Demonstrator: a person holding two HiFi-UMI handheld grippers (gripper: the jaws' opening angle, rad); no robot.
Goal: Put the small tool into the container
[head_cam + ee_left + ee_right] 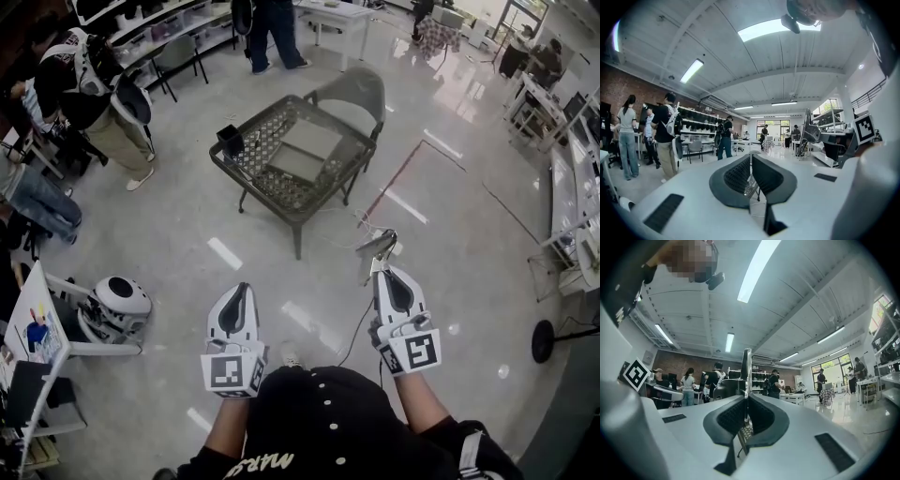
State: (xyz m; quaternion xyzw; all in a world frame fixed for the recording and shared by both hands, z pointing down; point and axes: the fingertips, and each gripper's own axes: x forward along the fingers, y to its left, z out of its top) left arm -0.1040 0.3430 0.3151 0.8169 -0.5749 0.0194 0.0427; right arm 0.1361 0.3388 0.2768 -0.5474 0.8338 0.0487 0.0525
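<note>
In the head view my right gripper (pixel 382 267) is held out over the floor, shut on a small metal tool (pixel 379 246) that sticks out past its tips. The right gripper view shows the tool (pixel 746 369) as a thin upright blade pinched where the right gripper (pixel 746 404) closes. My left gripper (pixel 246 289) is alongside it, shut with nothing in it; in its own view the left gripper (pixel 751 164) has its pads together. A small black container (pixel 230 141) stands on the left corner of a low wicker table (pixel 272 200), well ahead of both grippers.
A grey chair (pixel 356 89) stands behind the table. People (pixel 94 89) stand at the left by shelves. A white round machine (pixel 117 309) sits on the floor at the left, a cable (pixel 352 220) lies near the table leg, and racks (pixel 572 234) line the right.
</note>
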